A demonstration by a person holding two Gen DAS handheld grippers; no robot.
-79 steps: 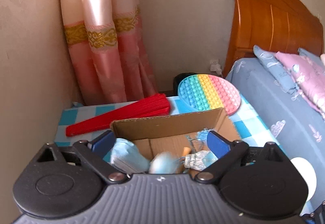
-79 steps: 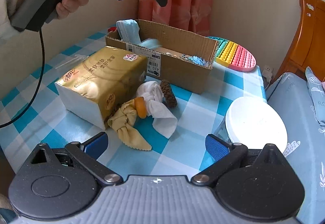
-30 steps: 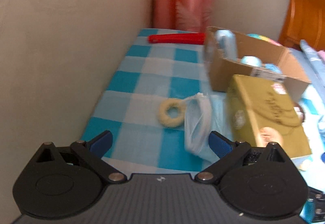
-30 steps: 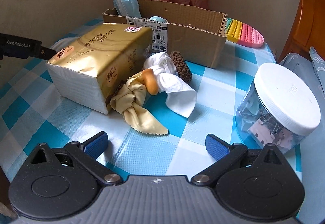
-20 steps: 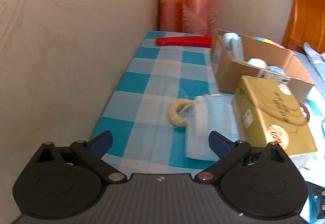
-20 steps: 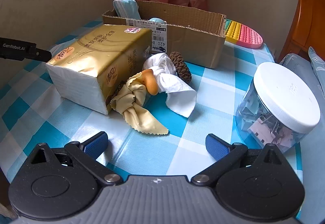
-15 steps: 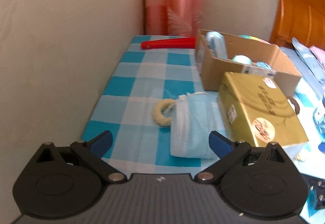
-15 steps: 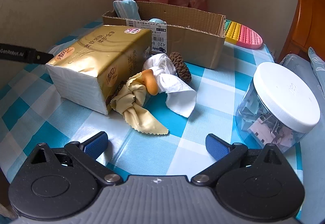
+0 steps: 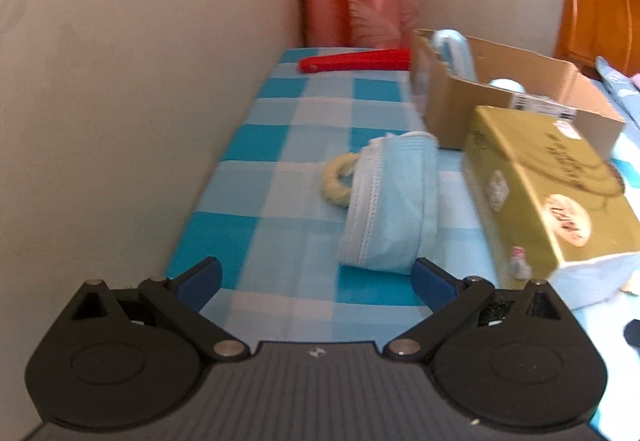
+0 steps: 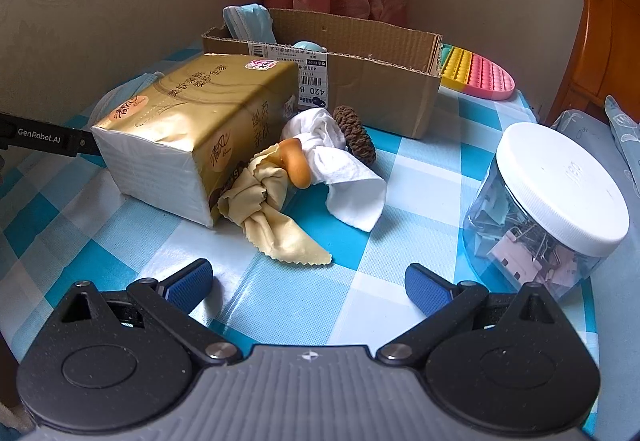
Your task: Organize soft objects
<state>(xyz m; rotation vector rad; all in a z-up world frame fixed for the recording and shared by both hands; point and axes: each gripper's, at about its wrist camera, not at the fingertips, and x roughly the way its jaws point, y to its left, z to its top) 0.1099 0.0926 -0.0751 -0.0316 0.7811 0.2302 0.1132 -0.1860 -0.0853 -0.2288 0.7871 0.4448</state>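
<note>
Left gripper [image 9: 316,279]: matte black housing with two round, disc-shaped lobes, each bearing a shallow circular recess. A grey ribbed panel sits between the lobes, marked with a small white four-point emblem. Black link arms run forward from silver pivot screws to the jaws, which carry blue textured pads [image 9: 430,279].

Right gripper [image 10: 309,277]: identical build, with speckled black lobes, grey ribbed centre panel, white emblem, silver pivot screws and blue cross-hatched pads [image 10: 426,287]. Triangular cut-outs pierce the outer lobe corners.

In the right wrist view, a slim black bar of the left gripper shows white lettering "GenRobot.AI"
</note>
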